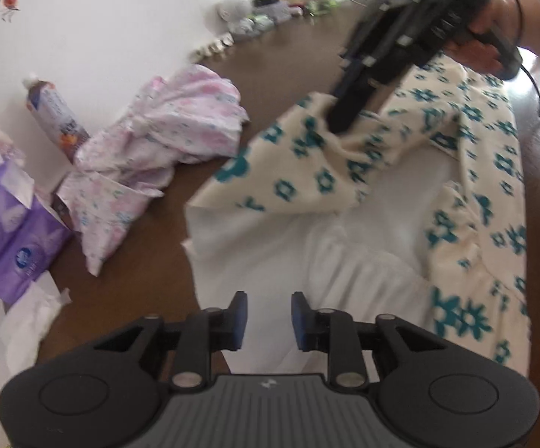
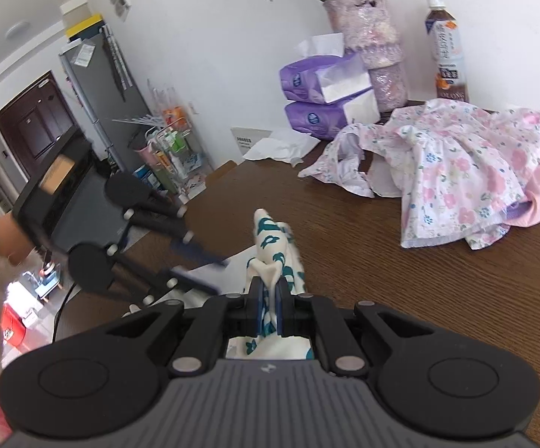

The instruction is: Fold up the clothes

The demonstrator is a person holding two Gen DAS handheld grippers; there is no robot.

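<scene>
A cream garment with teal flowers [image 1: 467, 171] lies on the brown table [image 1: 128, 298], its plain white inside showing. My right gripper [image 1: 339, 123] is shut on a raised corner of it; in the right wrist view the teal-flowered cloth [image 2: 271, 246] sticks up from between the fingers of that gripper [image 2: 268, 298]. My left gripper [image 1: 269, 321] is open and holds nothing, hovering over the white part near the garment's front edge. It also shows at the left of the right wrist view as the left gripper [image 2: 202, 268], blurred.
A crumpled pink floral garment [image 1: 158, 138] [image 2: 452, 171] lies further back on the table. Purple tissue packs [image 1: 12, 239] [image 2: 325, 93], a drink bottle [image 1: 55, 115] [image 2: 447, 48], a flower vase [image 2: 374, 44] and loose white tissues [image 1: 31, 321] stand along the wall. Small items [image 1: 270, 11] line the far edge.
</scene>
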